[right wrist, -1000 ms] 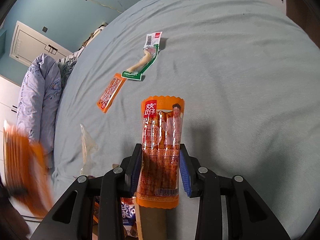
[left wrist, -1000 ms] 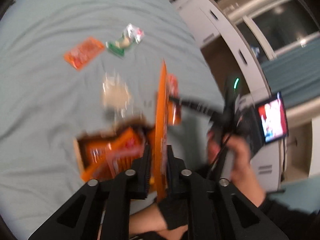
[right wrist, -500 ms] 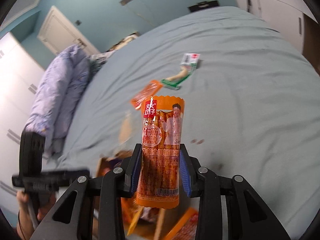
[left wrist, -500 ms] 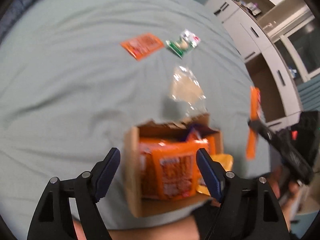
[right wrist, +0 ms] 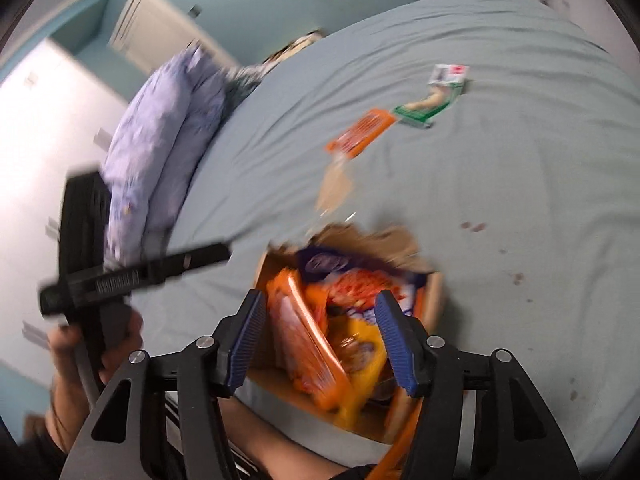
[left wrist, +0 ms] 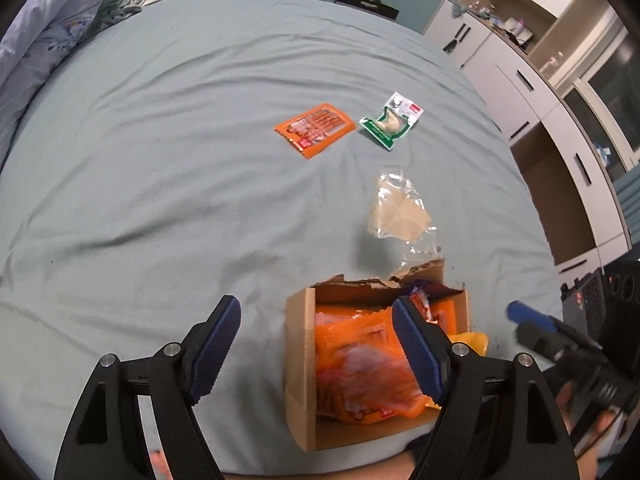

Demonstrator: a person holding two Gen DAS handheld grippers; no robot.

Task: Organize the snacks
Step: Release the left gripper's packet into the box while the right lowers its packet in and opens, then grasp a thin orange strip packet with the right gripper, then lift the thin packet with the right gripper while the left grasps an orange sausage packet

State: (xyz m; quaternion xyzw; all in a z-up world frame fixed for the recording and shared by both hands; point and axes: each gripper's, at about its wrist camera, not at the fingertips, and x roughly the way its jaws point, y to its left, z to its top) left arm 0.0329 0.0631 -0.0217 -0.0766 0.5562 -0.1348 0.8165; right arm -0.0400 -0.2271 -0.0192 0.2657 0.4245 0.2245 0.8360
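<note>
A cardboard box [left wrist: 300, 364] sits on the bed's near edge, filled with orange snack packs [left wrist: 360, 372]; it also shows in the right wrist view [right wrist: 434, 292]. My left gripper [left wrist: 316, 352] is open and empty, just above and left of the box. My right gripper [right wrist: 320, 344] is open and empty directly over the box's snacks [right wrist: 308, 344]. An orange sausage pack [left wrist: 315, 129], a green-white chicken-foot pack [left wrist: 391, 125] and a clear plastic bag [left wrist: 398, 214] lie on the sheet beyond the box.
The grey-blue bed sheet [left wrist: 140, 184] spreads around the box. A lilac duvet [right wrist: 160, 140] is piled at the bed's left side. White cabinets [left wrist: 560, 128] stand to the right. The right gripper [left wrist: 560, 340] shows at the left view's right edge.
My left gripper let go of its orange pack into the box and opened. My right gripper moved over the box and released the sausage pack it held; its jaws now stand open.
</note>
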